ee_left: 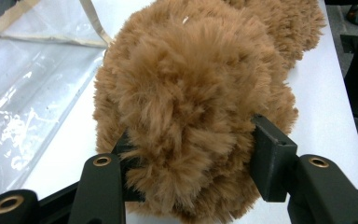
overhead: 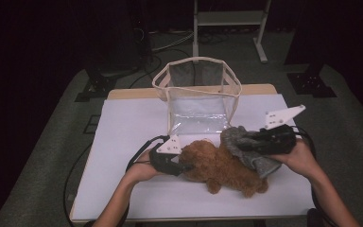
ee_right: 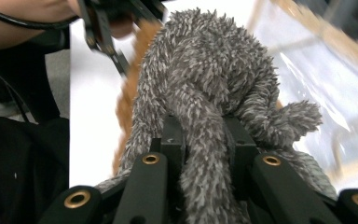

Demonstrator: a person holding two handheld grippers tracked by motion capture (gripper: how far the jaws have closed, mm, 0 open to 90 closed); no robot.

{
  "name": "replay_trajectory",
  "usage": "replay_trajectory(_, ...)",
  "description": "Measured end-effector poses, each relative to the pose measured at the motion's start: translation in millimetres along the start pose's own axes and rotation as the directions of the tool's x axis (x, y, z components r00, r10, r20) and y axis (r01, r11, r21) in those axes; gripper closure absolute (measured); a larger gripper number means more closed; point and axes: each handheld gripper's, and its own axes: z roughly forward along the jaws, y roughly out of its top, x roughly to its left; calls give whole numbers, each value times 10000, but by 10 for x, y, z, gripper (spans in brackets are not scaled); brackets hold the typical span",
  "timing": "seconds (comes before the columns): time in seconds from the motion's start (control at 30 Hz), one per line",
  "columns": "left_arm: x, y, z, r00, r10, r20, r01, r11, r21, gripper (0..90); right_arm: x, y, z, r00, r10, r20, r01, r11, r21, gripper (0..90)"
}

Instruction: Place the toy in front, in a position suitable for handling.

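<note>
A brown plush toy (overhead: 217, 165) lies on the white table top near its front. My left gripper (overhead: 182, 166) is at the toy's left end. In the left gripper view its two black jaws sink into the fur on either side of the brown plush toy (ee_left: 191, 84), so the left gripper (ee_left: 191, 154) is shut on it. A grey fuzzy cloth (overhead: 250, 149) hangs over the toy's right end. My right gripper (overhead: 244, 144) comes in from the right and is shut on a fold of the grey fuzzy cloth (ee_right: 205, 70), which bulges up between the jaws of the right gripper (ee_right: 204, 137).
A clear plastic bag with beige trim (overhead: 198, 94) stands open just behind the toy, at the table's back centre; the clear bag (ee_left: 28, 84) lies close on the left gripper's left. White table cover (overhead: 132, 127) spreads to the left. A metal frame (overhead: 229, 19) stands on the floor beyond.
</note>
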Motion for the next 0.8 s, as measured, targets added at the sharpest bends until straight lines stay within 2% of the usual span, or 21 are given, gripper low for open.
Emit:
replay_trajectory(0.1,-6,52,18,10000,85,7,-85,10000,28,472,46,225,177,9982,-536,-255,540,9984,157,734)
replay_trajectory(0.17,-5,65,25,9999,138,9,-138,9999,23,471,60,335,346,9965,-764,-337,781,9955,529,734)
replay_trajectory(0.27,-3,39,38,10000,59,36,-59,10000,-33,468,31,327,546,9955,-891,-309,923,9876,1273,732)
replay_trajectory(0.33,6,5,43,10000,-2,30,2,10000,7,461,-11,231,602,9974,-696,-203,720,9843,1612,733)
replay_trajectory(0.43,30,-44,58,9997,-236,102,239,9994,-231,432,-95,59,550,9997,-174,-167,194,9908,1339,734)
replay_trajectory(0.53,52,-70,58,9994,-340,90,343,9987,-364,363,-106,-78,463,9998,186,-71,-178,9939,1085,735)
replay_trajectory(0.6,59,-87,67,9992,-386,47,387,9988,-299,308,-95,-139,422,9998,189,-58,-183,9955,935,736)
replay_trajectory(0.7,81,-124,106,9978,-665,79,667,9975,-232,240,-101,-206,351,9996,263,67,-268,9955,913,736)
replay_trajectory(0.8,100,-143,144,9965,-814,176,817,9964,-206,183,-123,-291,286,9987,498,92,-504,9947,900,737)
